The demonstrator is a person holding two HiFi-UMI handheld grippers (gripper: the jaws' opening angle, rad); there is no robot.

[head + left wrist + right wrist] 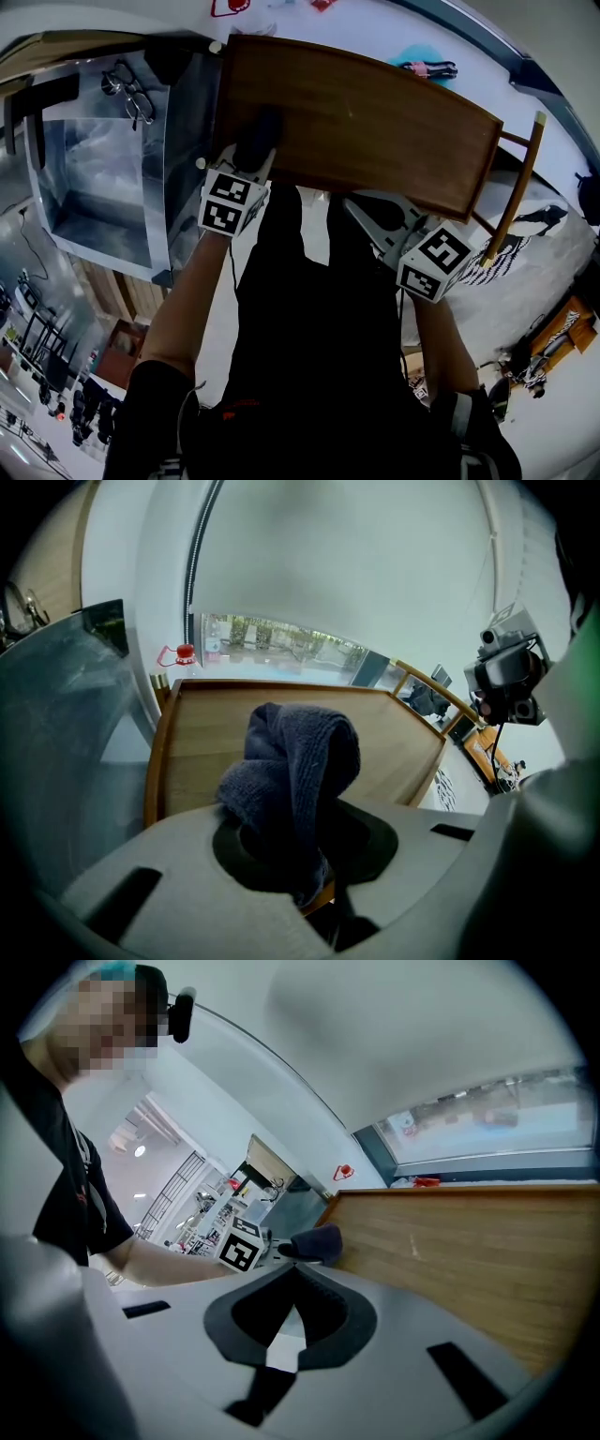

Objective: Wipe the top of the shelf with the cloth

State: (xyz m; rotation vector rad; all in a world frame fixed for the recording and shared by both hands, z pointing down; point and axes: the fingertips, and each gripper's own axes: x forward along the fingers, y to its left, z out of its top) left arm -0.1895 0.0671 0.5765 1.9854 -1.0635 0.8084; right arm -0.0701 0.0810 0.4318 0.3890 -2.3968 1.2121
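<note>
The brown wooden shelf top (375,112) fills the middle of the head view. A dark grey-blue cloth (259,139) lies bunched on its near left part, with my left gripper (251,161) shut on it. In the left gripper view the cloth (298,757) bulges up out of the jaws over the wood (398,747). My right gripper (361,211) hangs just in front of the shelf's near edge, shut with nothing held. The right gripper view shows its jaw tips (295,1271) meeting, and beyond them the cloth (316,1241) at the shelf's corner (469,1251).
A shiny metal-sided box (103,178) stands against the shelf's left side, with a pair of glasses (129,89) on it. A slanted wooden post (518,183) rises at the shelf's right end. A camera rig (506,672) stands off to the right.
</note>
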